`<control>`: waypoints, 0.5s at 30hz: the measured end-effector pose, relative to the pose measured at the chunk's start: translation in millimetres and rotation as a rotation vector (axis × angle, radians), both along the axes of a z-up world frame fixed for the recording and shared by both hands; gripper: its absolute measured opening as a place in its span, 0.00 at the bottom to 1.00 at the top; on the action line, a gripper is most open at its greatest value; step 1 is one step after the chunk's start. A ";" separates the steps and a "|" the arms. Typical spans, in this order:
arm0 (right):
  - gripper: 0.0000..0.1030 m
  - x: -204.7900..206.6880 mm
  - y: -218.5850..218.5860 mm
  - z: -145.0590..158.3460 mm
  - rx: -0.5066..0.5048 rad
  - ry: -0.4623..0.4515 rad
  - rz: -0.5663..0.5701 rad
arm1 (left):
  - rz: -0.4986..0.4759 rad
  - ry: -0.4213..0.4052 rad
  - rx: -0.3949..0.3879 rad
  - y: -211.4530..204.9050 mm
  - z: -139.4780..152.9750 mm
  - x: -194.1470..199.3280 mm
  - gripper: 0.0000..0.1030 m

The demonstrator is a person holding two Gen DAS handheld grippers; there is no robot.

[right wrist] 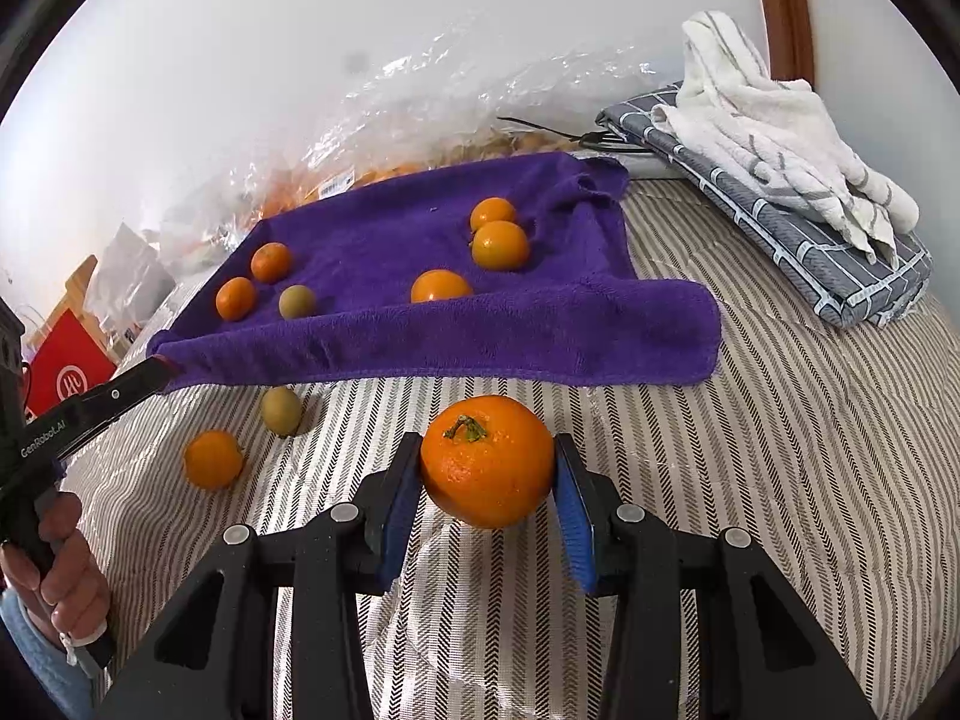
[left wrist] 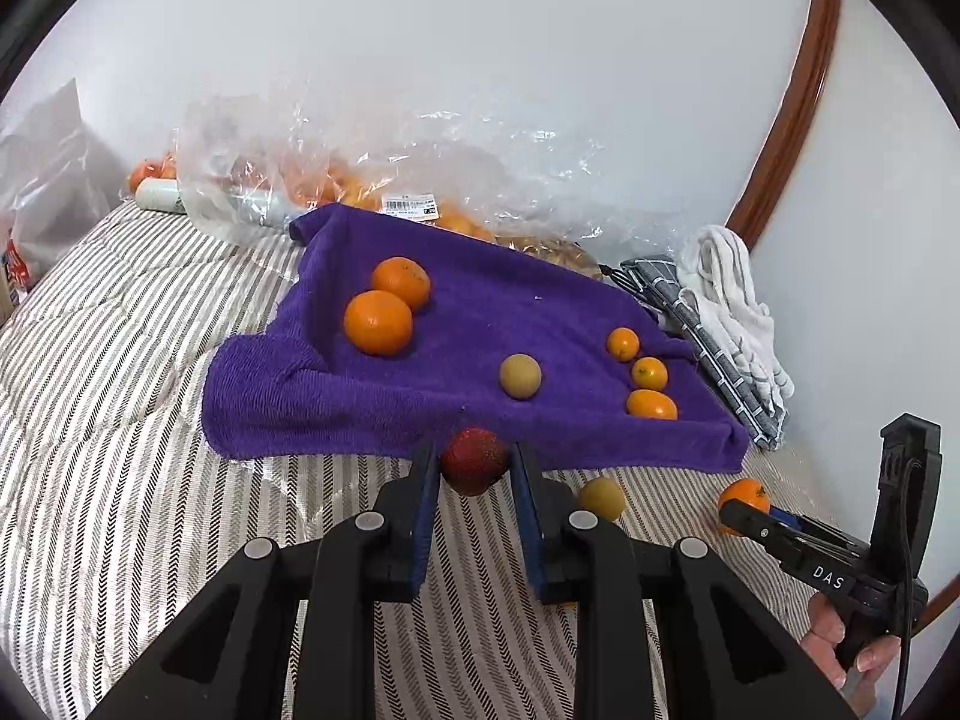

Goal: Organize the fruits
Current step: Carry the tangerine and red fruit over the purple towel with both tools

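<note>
My left gripper (left wrist: 474,459) is shut on a red fruit (left wrist: 474,461), held just before the near edge of a purple towel (left wrist: 480,324). On the towel lie two large oranges (left wrist: 378,322), a greenish-brown fruit (left wrist: 520,376) and three small oranges (left wrist: 648,373). My right gripper (right wrist: 487,461) is shut on a large orange (right wrist: 487,461) with a green stem, above the striped bedcover. In the right wrist view a greenish-brown fruit (right wrist: 281,410) and a small orange (right wrist: 213,459) lie loose on the cover in front of the towel (right wrist: 420,324).
Clear plastic bags (left wrist: 420,180) with more oranges lie behind the towel against the white wall. A folded grey checked cloth (right wrist: 780,228) with a white towel (right wrist: 774,138) on it lies at the right. A red box (right wrist: 66,372) is at the far left.
</note>
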State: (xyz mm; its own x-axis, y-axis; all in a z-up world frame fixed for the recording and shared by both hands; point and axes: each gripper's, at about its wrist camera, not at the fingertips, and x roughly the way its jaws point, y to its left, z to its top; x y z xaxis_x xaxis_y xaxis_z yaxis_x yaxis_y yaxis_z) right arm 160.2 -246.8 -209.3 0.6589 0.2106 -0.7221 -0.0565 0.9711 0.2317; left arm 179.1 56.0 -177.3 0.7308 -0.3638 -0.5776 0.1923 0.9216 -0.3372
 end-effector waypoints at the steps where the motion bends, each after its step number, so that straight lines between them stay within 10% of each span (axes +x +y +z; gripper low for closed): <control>1: 0.41 -0.3 0.6 0.2 -0.001 -0.001 0.002 | -0.004 -0.005 0.000 -0.1 1.0 -0.5 0.23; 15: 0.41 -2.4 3.7 2.5 0.008 -0.019 0.044 | 0.002 -0.086 0.022 -0.6 11.6 -13.4 0.23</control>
